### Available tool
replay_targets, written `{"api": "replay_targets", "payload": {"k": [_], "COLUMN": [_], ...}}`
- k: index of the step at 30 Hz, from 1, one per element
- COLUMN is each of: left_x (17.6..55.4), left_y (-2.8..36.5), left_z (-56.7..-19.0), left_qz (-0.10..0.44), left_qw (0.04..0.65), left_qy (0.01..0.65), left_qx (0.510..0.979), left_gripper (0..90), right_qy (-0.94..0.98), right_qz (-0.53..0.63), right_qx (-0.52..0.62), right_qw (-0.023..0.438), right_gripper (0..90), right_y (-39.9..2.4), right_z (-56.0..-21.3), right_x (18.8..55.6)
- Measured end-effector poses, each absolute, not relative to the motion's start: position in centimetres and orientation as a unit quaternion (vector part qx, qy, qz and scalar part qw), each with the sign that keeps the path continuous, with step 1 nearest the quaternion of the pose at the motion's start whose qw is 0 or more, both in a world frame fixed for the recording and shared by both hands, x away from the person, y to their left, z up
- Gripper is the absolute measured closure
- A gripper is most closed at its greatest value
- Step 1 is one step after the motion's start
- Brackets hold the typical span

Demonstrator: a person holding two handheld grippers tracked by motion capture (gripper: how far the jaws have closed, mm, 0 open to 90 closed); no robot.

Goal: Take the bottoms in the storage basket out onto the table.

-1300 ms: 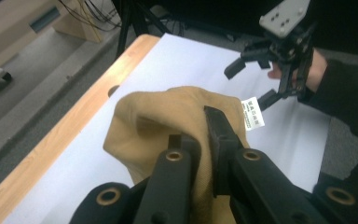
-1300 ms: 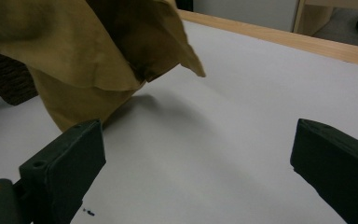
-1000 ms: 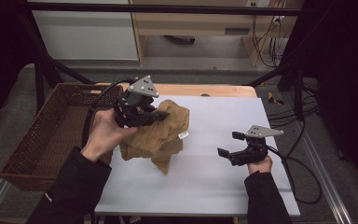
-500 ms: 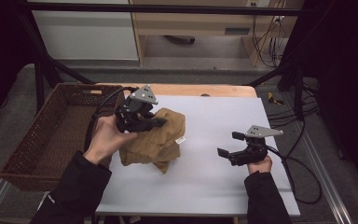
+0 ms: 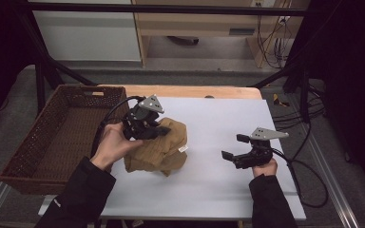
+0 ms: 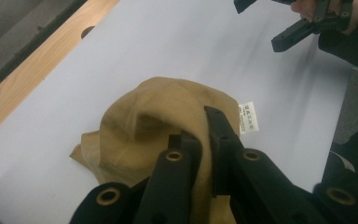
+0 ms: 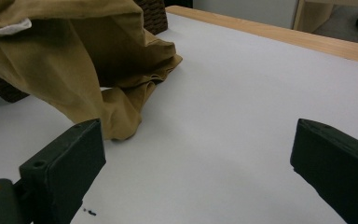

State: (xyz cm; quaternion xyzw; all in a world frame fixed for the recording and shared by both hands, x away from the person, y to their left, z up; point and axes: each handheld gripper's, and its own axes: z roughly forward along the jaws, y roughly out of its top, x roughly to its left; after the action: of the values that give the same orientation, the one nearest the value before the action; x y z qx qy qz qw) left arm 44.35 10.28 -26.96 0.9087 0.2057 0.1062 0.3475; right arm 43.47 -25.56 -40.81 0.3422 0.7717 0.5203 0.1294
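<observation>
A crumpled tan garment [image 5: 159,149] with a small white label [image 5: 182,149] lies bunched on the white sheet, left of centre. My left gripper [image 5: 159,130] is shut on its upper fold. In the left gripper view the black jaws [image 6: 200,126] pinch the tan cloth [image 6: 154,121] between them, and the label [image 6: 248,116] shows just to the right. My right gripper [image 5: 233,147] rests low at the right of the sheet, open and holding nothing. In the right gripper view its jaws [image 7: 200,158] stand wide apart over bare sheet, with the garment [image 7: 74,60] hanging ahead at the left.
A brown wicker basket [image 5: 52,142] stands off the table's left edge, close to the garment. The white sheet [image 5: 218,190] covers most of the table, with a wooden strip [image 5: 195,91] along the far edge. Cables trail off to the right.
My left gripper has come down with the garment, which now sits lower and more bunched on the sheet. The right gripper has stayed where it was.
</observation>
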Motion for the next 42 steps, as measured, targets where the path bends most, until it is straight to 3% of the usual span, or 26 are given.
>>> {"api": "replay_targets", "payload": {"k": [42], "left_x": [44.5], "left_y": [9.5], "left_z": [-33.4], "left_qz": [0.06], "left_qw": [0.328], "left_qy": [0.203], "left_qx": [0.921], "left_gripper": [87.0], "right_qy": [0.773], "right_qz": [0.518], "right_qx": [0.343], "right_qw": [0.13], "right_gripper": [3.7], "right_y": [-25.5], "right_z": [-40.9], "right_x": [43.5]}}
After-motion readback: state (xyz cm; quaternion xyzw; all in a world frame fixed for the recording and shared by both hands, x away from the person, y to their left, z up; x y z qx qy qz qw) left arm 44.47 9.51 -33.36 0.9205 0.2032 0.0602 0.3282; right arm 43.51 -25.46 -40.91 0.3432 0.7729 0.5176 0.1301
